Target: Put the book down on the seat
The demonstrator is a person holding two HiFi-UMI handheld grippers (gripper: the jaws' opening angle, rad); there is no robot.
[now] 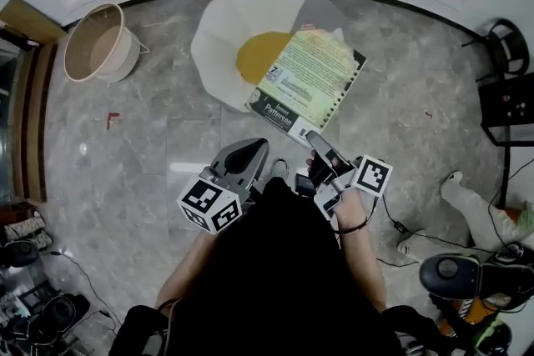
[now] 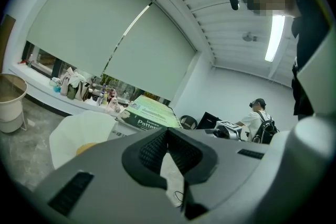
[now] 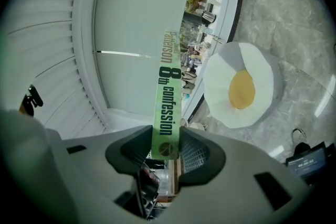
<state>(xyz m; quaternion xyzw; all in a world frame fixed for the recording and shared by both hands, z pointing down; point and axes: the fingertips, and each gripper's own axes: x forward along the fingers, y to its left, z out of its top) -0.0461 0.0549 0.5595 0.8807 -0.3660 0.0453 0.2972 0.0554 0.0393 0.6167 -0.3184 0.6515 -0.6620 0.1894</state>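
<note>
At the far left a pale basket [image 1: 96,42] stands on the stone floor, well apart from the work, so ignore it.

Your left gripper [image 1: 249,150] hangs low in front of you. Its jaws are drawn together at the tips with nothing between them. It has no part in this step; seen from the left gripper view, it [image 2: 167,131] simply looks out over the seat toward the book.

The seat [image 1: 229,12], a white cushion shaped like a fried egg with a yellow middle, lies on the floor ahead of you.

The book [image 1: 310,79] is in the air over the seat's right half, back cover up, and its near corner juts past the cushion's edge. It is not yet down. You are in the carrying step, with the placing to come.

Your right gripper [image 1: 315,139] is clamped on the green spine [image 3: 168,97] at its near end, jaws held narrow by the book's thickness.

Next, I judge, you need to lower the right hand and bring the cover flat onto the white top. Shift a little left first so the book sits wholly on the cushion, and part the jaws only once it is bearing the weight.
</note>
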